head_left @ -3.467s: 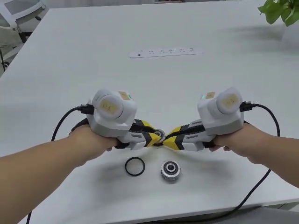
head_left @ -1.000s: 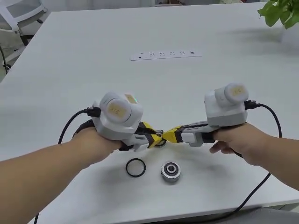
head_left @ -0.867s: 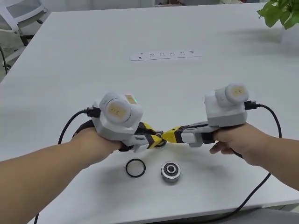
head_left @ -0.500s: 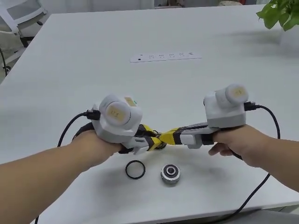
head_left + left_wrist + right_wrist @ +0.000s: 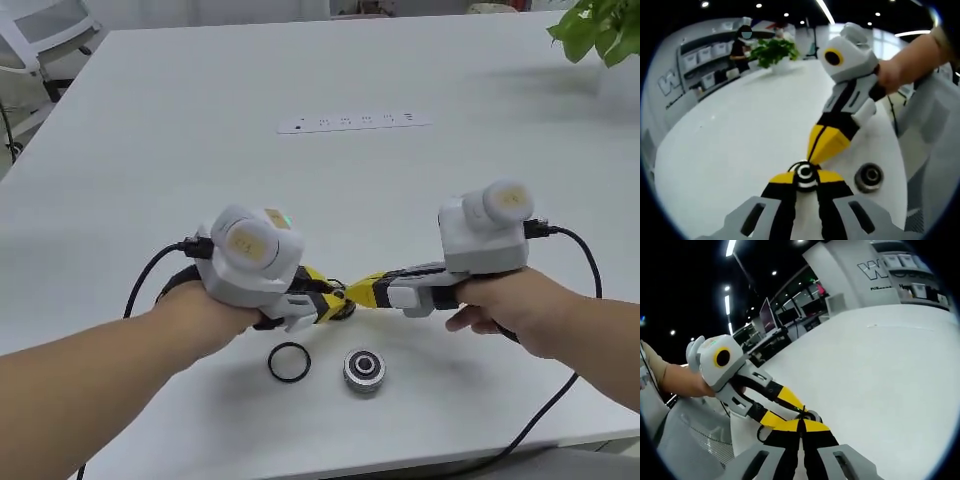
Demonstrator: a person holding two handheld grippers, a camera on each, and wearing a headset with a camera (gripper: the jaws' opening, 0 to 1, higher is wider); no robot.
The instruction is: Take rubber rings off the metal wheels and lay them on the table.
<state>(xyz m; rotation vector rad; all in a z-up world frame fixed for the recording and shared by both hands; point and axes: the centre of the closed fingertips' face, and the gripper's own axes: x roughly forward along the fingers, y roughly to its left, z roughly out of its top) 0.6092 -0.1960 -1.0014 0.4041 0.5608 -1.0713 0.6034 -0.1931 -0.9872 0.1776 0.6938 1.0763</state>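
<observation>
Head view bright, even, sharp; soft shadows on table [image 5: 150,120]. Gripper views fisheye-bent and slightly blurred; ceiling lights [image 5: 730,247] glare overhead.

The head view looks forward and down from over the near edge of the white table [image 5: 140,120], close above the left gripper [image 5: 330,296] and right gripper [image 5: 355,291], with a power strip [image 5: 354,121] beyond and a potted plant [image 5: 598,25] at the far right corner. The left gripper view rides low over the tabletop and faces the person's right, nose to nose with the right gripper; the right gripper view faces the opposite way. All three share the metal wheel [image 5: 803,171] where the tips meet. The head and left gripper views also share the loose wheel [image 5: 364,366] and the plant
</observation>
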